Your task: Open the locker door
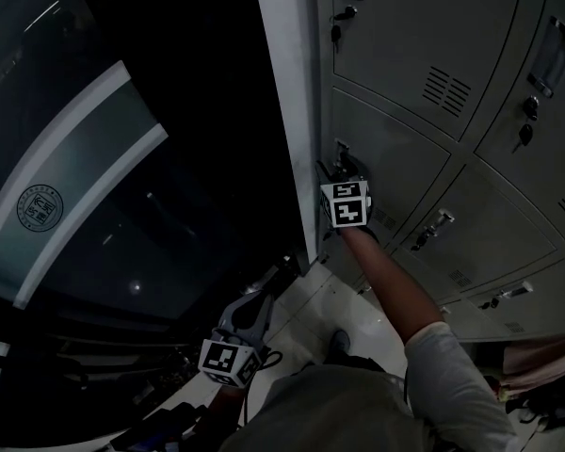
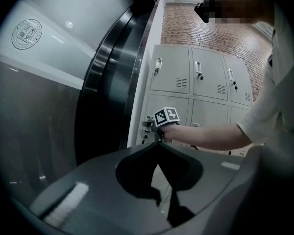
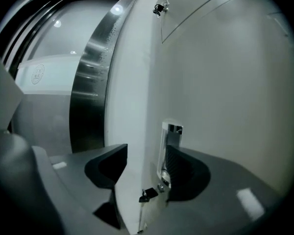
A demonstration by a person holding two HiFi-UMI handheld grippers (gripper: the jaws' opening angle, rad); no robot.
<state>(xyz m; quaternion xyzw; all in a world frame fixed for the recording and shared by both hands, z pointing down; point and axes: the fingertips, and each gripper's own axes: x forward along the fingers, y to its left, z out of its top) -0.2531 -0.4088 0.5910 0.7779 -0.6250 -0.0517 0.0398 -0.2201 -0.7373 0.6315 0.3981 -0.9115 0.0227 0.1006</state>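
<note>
Locker door (image 3: 225, 106), pale grey with a shiny handle (image 3: 170, 146) and key (image 3: 148, 195), is found at the locker bank's left edge, straddled by the spread right tool (image 3: 146, 153); left tool (image 2: 159, 145) is pressed together, empty.

support: pale floor (image 1: 308, 301) | standing on it: grey lockers (image 1: 405, 163)

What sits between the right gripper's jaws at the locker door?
In the right gripper view, the right gripper straddles the edge of the locker door. Its metal handle and key stand between the open jaws.
</note>
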